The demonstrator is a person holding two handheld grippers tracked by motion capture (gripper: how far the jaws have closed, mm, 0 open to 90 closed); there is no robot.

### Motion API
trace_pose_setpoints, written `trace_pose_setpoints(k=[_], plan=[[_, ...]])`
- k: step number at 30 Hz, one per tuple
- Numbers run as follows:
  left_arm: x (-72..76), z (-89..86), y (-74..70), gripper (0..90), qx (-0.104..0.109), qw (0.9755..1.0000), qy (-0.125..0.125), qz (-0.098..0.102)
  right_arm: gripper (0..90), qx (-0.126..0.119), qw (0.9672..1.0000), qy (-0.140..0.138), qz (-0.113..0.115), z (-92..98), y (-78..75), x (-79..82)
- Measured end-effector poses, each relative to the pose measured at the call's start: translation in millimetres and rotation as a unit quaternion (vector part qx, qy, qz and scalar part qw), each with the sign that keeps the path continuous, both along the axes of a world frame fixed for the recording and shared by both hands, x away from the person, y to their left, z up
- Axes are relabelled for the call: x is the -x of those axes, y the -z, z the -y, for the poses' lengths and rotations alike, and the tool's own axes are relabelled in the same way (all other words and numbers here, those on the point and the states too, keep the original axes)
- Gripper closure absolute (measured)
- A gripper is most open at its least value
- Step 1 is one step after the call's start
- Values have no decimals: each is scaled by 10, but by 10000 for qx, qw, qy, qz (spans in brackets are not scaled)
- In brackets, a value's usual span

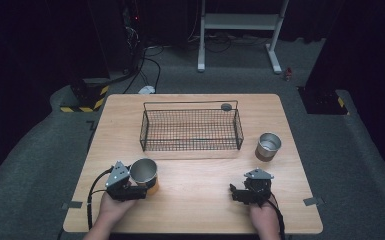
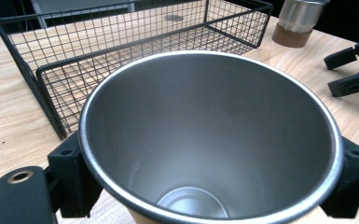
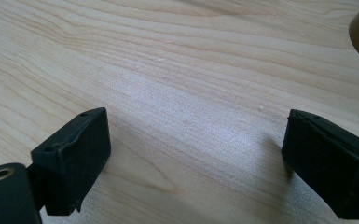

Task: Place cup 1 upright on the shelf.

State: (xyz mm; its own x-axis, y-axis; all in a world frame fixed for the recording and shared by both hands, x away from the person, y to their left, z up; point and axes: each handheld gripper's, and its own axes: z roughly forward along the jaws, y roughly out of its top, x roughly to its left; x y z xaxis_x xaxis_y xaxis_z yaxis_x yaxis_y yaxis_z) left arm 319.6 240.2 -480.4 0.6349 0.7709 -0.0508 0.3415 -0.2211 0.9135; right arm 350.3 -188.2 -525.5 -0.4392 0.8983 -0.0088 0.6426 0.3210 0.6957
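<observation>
Cup [image 1: 144,171] upright, pinched at rim by left claw [image 1: 139,190]; basket [image 1: 190,144] just beyond; right claw [image 1: 236,192] spread, empty.

The high view looks down on the whole table [image 1: 195,200], while both gripper views sit close, sharing its wooden top.
</observation>
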Motion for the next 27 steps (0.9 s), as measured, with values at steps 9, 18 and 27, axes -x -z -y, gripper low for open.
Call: trace_pose_setpoints(k=[9, 18, 27], plan=[[-10, 25, -26, 138, 33, 10000, -40, -82, 78, 3, 10000, -5, 0, 1, 0, 0], [-19, 98, -90, 138, -80, 9999, -114, -8, 78, 6, 10000, -23, -3, 2, -1, 6], [-40, 149, -157, 139, 13, 9997, -226, 57, 78, 18, 10000, -93, 9, -2, -1, -13]])
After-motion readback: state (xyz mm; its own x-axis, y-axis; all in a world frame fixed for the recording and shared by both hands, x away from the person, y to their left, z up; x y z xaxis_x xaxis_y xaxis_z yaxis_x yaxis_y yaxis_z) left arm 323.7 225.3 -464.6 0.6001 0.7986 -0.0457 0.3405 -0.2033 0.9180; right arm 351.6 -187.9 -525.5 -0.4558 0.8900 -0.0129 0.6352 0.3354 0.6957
